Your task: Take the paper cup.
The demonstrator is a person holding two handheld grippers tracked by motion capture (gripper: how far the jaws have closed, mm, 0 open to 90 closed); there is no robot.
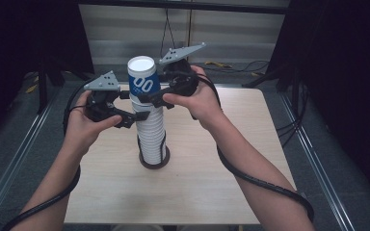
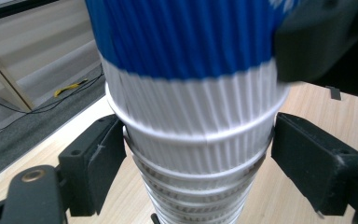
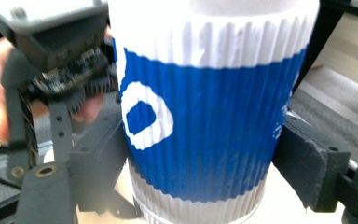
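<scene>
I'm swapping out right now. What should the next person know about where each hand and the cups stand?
Left tongs: either side of the white cup stack, just under the top cup's rim; contact is not clear.
Right tongs: closed on the blue-and-white top cup.
Stack stands upright in its dark base ring on the table.
Done: both tongs placed.
Left: probably brace the stack, lift the top cup free and set it down.

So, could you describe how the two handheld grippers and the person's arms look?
Both the left gripper and the right gripper are black, each with two blocky black jaws and a grey three-cornered plate with dark dots on top. A thick black cable trails from each along the forearm. The forearms are bare: no sleeves or gloves visible.
</scene>
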